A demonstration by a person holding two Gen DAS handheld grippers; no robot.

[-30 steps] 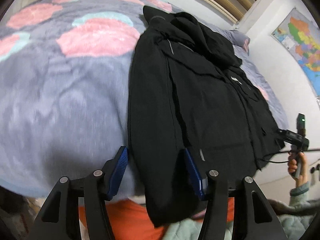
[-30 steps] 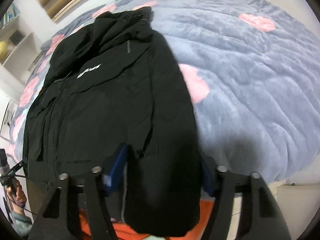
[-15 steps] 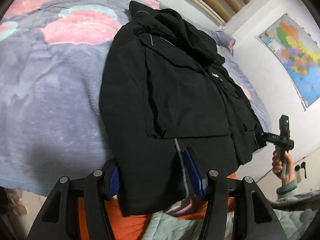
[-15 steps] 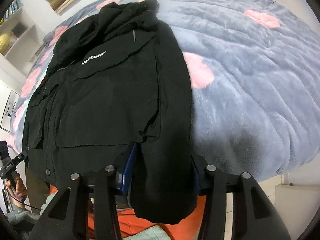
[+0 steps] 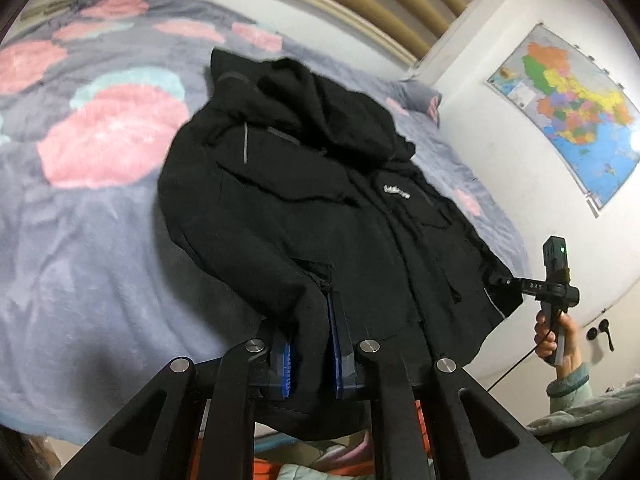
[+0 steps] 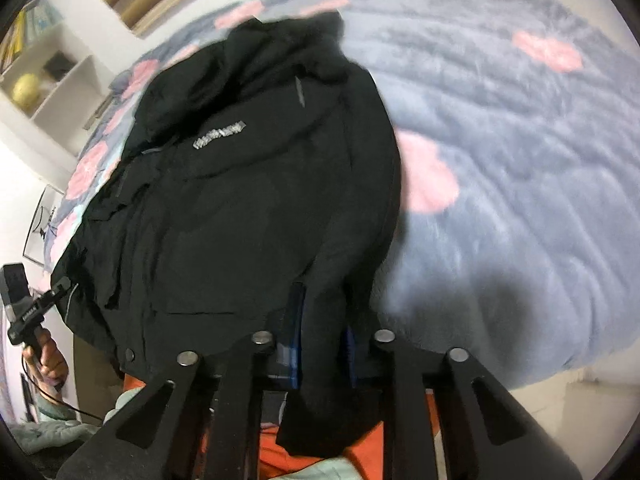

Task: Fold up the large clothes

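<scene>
A large black hooded jacket (image 5: 312, 200) lies front up on a grey blanket with pink blobs (image 5: 80, 208), hood at the far end. It also shows in the right wrist view (image 6: 248, 208). My left gripper (image 5: 312, 344) is shut on the jacket's left sleeve near the cuff. My right gripper (image 6: 322, 344) is shut on the other sleeve near its cuff. Both cuffs hang off the bed's near edge, past the blue pads (image 5: 334, 344). In the left wrist view the right gripper (image 5: 554, 280) is seen in a hand at the jacket's hem corner.
The bed (image 6: 520, 200) extends to the right of the jacket. A white wall with a map (image 5: 572, 120) stands on one side, white shelves (image 6: 44, 72) on the other. Orange fabric (image 6: 360, 452) lies below the bed's near edge.
Both grippers have closed on the sleeves; they were open one second ago. Both sleeves have been drawn toward the near edge and now bunch between the pads.
</scene>
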